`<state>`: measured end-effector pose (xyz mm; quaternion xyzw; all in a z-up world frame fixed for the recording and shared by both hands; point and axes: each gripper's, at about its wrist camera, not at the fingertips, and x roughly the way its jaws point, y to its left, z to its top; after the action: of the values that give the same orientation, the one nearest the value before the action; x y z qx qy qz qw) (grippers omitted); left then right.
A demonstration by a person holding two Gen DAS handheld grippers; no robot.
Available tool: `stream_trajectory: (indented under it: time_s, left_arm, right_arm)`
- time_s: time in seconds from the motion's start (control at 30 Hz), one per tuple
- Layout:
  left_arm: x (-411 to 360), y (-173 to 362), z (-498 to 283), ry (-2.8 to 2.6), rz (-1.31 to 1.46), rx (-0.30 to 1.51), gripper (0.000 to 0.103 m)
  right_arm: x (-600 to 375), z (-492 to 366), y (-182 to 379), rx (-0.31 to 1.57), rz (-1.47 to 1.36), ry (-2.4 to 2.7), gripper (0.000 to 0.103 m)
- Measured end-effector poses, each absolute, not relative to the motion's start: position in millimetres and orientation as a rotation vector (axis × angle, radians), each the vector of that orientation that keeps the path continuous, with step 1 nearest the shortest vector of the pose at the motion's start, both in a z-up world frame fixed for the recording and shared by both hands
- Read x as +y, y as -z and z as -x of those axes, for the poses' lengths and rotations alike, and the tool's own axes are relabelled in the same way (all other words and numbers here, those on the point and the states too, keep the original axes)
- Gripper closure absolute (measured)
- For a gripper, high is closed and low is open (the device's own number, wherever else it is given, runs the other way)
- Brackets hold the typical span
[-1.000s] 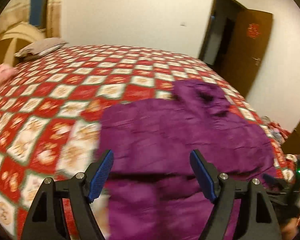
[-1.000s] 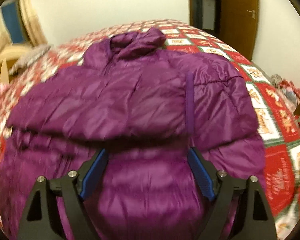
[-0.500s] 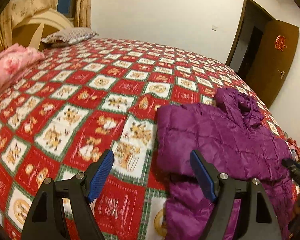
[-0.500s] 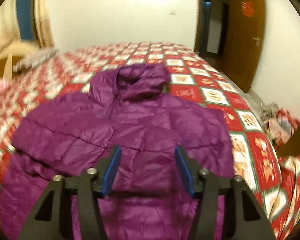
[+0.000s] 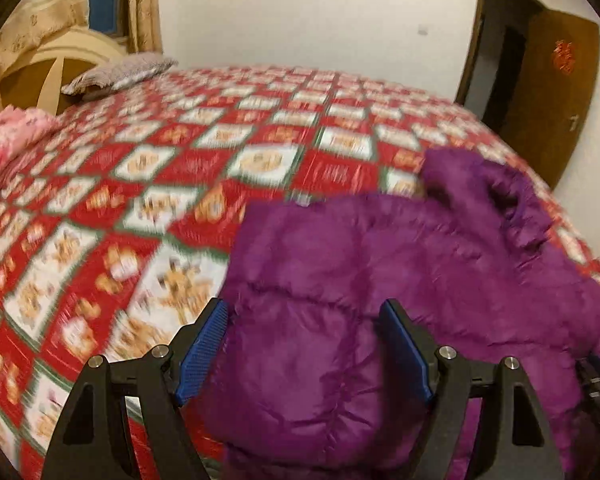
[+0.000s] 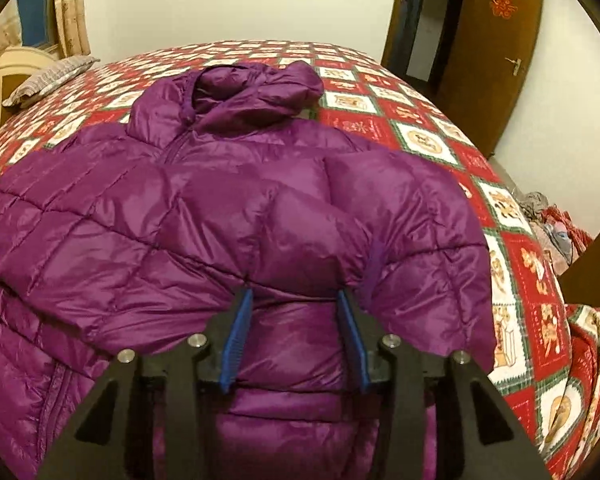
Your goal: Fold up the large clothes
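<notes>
Purple jacket (image 6: 236, 208) on patterned bedspread (image 5: 148, 184), pillow (image 5: 120, 74) perhaps beyond.

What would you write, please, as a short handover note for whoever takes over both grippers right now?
Left gripper: jaws wide, over the near left edge of the purple puffer jacket; nothing gripped.
Right gripper: jaws closing, with a ridge of jacket fabric at the fingertips; whether the grip is firm I cannot tell.
Jacket: lies front up on the red patterned bedspread, hood toward the far side, sleeves folded across the chest.
Done: sleeves are in.
Left: probably take hold on the left too, then fold the body over and tidy the bundle.
</notes>
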<state>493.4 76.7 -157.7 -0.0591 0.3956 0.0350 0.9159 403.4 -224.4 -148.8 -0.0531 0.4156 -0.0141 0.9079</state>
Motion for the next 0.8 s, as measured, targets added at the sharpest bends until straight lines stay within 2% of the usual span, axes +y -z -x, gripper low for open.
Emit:
stream_trajectory:
  time_s: [0.1, 0.3, 0.37, 0.43, 0.5, 0.8]
  left_arm:
    - [81, 180, -490, -0.08, 0.144, 0.835, 0.024]
    - [86, 180, -485, -0.072, 0.189, 0.822, 0.02]
    - [87, 180, -483, -0.079, 0.2, 0.816, 0.02]
    - [88, 179, -480, -0.091, 0.222, 0.807, 0.02]
    - [92, 179, -479, -0.097, 0.247, 0.803, 0.02]
    - [100, 180, -477, -0.068, 0.31, 0.774, 0.02]
  right_arm:
    - [-230, -404, 147, 0.868, 0.099, -0.007, 0.056]
    - [-239, -411, 141, 0.929, 0.056, -0.055, 0.053]
    - [-242, -414, 128, 0.931, -0.021, -0.077, 0.045]
    - [-250, -423, 107, 0.88, -0.129, -0.086, 0.025]
    - [-254, -441, 91, 0.843, -0.202, -0.075, 0.02]
    - [-260, -589, 76, 0.856, -0.337, -0.004, 0.02]
